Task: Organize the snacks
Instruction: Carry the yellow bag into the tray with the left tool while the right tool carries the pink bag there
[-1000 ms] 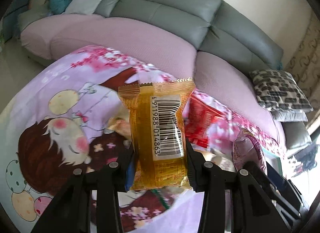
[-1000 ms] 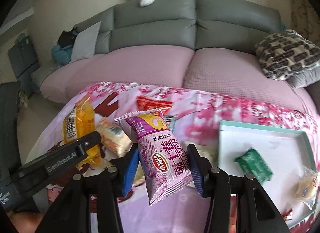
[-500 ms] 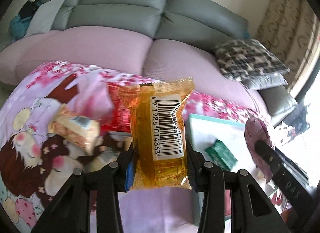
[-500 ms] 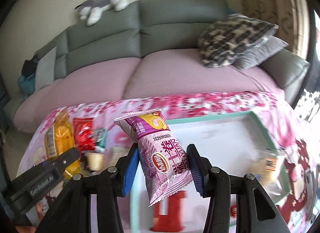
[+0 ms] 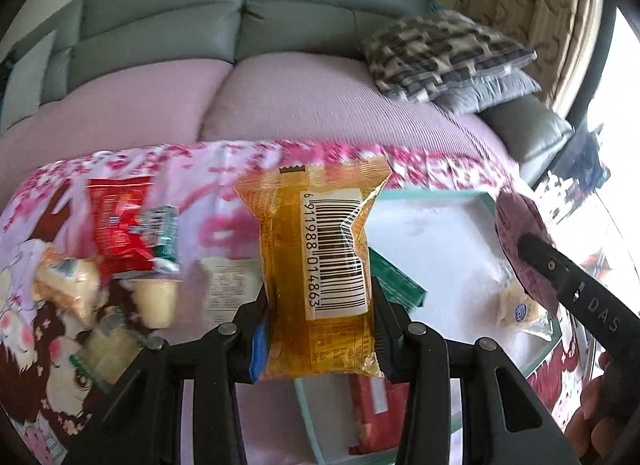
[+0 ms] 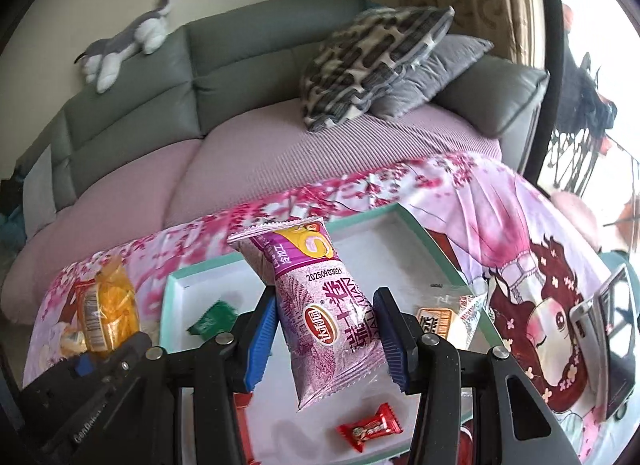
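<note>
Over on the left, the loose pile waits on the cartoon-print cloth (image 5: 224, 185) covering the worktop: a red packet (image 5: 118, 225), a pudding cup (image 5: 156, 299) and a few blurred wrapped cakes. Just right of them, the left hand-held gripper (image 5: 318, 329) is clamped on the yellow barcode packet (image 5: 316, 265), pads pressing its lower half, top standing upright. Further right again, the right hand-held gripper (image 6: 326, 339) pinches the purple snack bag (image 6: 320, 305) at its waist, and the bag tilts a little.

Both loads hang above the teal-rimmed tray (image 6: 424, 237), so this looks like the drop-off step. To do it well, I'd lower each packet over bare white floor, clear of the green sachet (image 6: 212, 317) and the red candy (image 6: 370, 427), let go low so nothing bounces over the rim, and keep the two tools apart.

Now the views. The left wrist camera alone shows the unsorted pile, plus a red bar (image 5: 370, 413) at the tray's near edge. The right wrist camera alone shows the red candy, the tray's right rim, an orange-labelled packet (image 6: 434, 321) at that side, and the purple bag's printed front; from the left it is just an edge-on disc.
</note>
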`<state>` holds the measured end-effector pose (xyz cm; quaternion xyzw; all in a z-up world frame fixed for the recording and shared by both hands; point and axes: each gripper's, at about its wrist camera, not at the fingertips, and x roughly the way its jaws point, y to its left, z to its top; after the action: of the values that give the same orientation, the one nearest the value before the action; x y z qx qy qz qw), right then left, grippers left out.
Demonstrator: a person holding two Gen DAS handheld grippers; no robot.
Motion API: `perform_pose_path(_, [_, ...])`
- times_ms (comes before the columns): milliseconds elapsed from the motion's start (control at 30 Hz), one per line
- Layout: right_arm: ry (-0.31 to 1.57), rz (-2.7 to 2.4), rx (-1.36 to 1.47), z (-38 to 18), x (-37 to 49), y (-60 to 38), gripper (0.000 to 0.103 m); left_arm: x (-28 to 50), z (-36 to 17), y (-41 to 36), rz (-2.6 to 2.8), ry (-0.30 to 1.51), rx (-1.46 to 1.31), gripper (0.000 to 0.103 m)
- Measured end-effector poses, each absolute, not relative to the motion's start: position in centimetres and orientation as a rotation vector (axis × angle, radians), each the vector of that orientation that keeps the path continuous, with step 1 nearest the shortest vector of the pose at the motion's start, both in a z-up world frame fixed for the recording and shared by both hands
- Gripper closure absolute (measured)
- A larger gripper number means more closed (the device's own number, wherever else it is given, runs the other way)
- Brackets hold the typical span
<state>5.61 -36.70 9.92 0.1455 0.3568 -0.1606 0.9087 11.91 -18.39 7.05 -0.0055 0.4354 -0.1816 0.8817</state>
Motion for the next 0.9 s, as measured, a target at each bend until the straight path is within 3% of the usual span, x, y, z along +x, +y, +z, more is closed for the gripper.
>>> perform_pose_path(500, [0.772, -0.374, 0.334, 6.8, 9.6, -40.4, 0.052, 16.2, 5.1, -27.4, -0.529, 0.989, 0.103, 0.059])
perform_pose_path(833, [0.788, -0.445, 0.328, 5.5, 10.9, -42.0, 0.052, 17.4, 4.7, -28.8, -0.512, 0.961, 0.140, 0.058])
perform_pose_path(900, [0.787, -0.451, 0.317, 5.3, 11.0, -41.9, 0.050, 17.4, 4.6, -28.8, -0.512, 0.960, 0.147, 0.054])
